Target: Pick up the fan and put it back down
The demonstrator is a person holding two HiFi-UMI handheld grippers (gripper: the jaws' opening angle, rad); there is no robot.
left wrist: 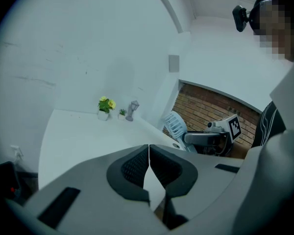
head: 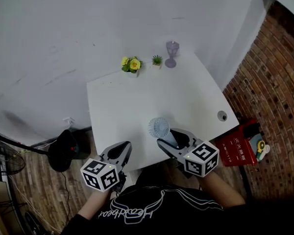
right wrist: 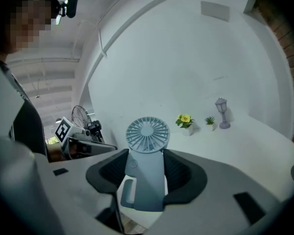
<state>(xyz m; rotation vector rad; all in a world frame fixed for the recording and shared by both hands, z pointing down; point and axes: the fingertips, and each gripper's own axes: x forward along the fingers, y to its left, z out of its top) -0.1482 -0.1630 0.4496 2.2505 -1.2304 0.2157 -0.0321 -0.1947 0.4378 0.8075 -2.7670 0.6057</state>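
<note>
A small pale-blue handheld fan point(right wrist: 147, 153) with a round grille stands between the jaws of my right gripper point(right wrist: 146, 173), which is shut on its handle. In the head view the fan point(head: 161, 129) is held above the near edge of the white table point(head: 122, 106), with the right gripper point(head: 172, 141) behind it. My left gripper point(head: 121, 153) hovers at the table's near-left edge, shut, its pads point(left wrist: 137, 168) meeting with nothing between them. The left gripper view shows the fan point(left wrist: 175, 125) off to the right, lifted off the table.
At the table's far edge stand a pot of yellow flowers point(head: 131, 64), a tiny green plant point(head: 157, 60) and a small grey lantern figure point(head: 172, 54). A round cable hole point(head: 222, 115) is at the right edge. A red box point(head: 242, 143) and brick wall lie right; a floor fan point(head: 5, 155) is on the left.
</note>
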